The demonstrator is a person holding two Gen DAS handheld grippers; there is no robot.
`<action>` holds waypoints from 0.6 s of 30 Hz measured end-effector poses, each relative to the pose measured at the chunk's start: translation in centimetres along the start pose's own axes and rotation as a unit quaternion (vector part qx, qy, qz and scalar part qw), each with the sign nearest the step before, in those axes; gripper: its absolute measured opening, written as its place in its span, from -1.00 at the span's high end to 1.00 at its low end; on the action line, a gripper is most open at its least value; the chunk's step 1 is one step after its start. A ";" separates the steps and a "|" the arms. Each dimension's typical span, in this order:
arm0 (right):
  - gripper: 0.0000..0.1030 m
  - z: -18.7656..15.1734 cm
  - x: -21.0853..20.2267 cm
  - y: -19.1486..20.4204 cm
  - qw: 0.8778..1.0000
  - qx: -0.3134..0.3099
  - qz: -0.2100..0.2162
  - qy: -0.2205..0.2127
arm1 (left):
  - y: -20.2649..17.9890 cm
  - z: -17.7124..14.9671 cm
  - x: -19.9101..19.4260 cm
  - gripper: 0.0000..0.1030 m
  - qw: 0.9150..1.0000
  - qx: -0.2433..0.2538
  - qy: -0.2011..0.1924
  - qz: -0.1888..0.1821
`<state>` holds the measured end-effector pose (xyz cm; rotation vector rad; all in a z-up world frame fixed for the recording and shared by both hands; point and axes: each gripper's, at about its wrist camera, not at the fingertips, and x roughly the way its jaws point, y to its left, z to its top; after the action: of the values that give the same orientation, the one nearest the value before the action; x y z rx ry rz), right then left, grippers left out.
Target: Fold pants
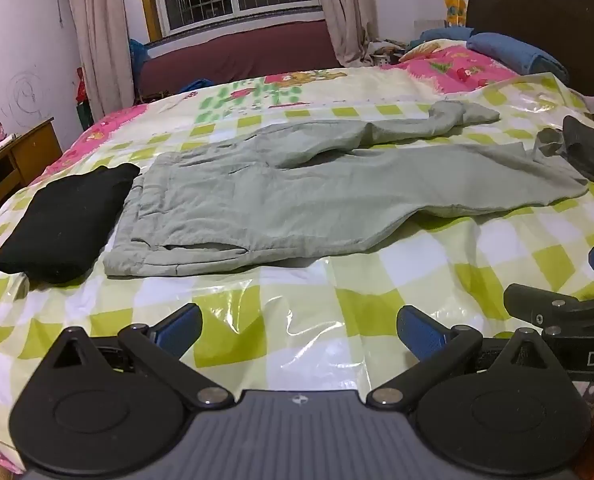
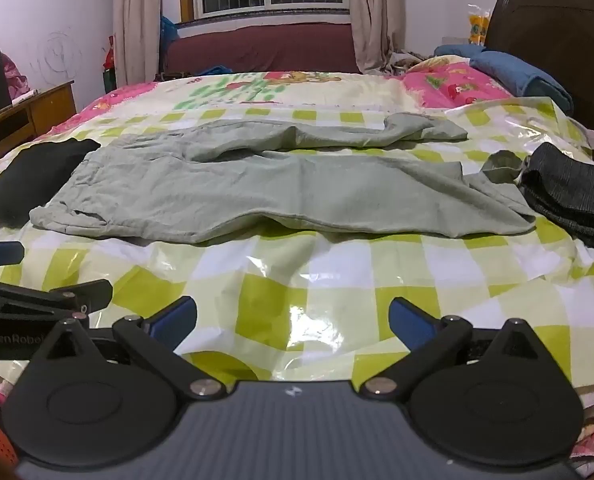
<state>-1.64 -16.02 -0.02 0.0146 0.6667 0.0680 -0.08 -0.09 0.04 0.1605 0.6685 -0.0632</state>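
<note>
Pale green pants (image 1: 297,188) lie spread flat on the bed, waistband at the left, both legs running right, the far leg crumpled at its end. They also show in the right wrist view (image 2: 281,188). My left gripper (image 1: 299,330) is open and empty, low over the checked plastic sheet (image 1: 297,292) in front of the pants. My right gripper (image 2: 293,320) is open and empty, beside the left one, also short of the pants. The right gripper's edge shows in the left wrist view (image 1: 569,308).
A folded black garment (image 1: 65,220) lies left of the waistband. A dark grey folded garment (image 2: 573,196) lies by the leg ends at the right. Blue bedding (image 1: 513,52) and a dark headboard (image 1: 545,28) are far right; a wooden cabinet (image 1: 13,164) stands left.
</note>
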 end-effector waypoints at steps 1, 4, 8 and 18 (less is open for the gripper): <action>-0.97 0.0 0.0 0.0 1.000 0.002 0.002 0.001 | 0.2 0.1 0.1 -1.00 1.000 -0.006 0.006 -0.005; -0.97 0.0 0.1 0.0 1.000 0.002 0.001 0.001 | 0.2 0.1 0.0 -1.00 1.000 -0.006 0.006 -0.006; -0.97 -0.1 0.1 0.0 1.000 0.001 0.001 0.002 | 0.2 -0.6 0.3 -1.00 1.000 -0.009 0.005 -0.003; -0.97 -0.3 0.3 0.0 1.000 0.001 0.001 0.006 | 0.1 -0.6 0.5 -1.00 1.000 -0.001 0.013 -0.001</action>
<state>-1.56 -16.02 -0.42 0.0161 0.6782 0.0696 -0.08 0.08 -0.70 0.1585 0.6942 -0.0614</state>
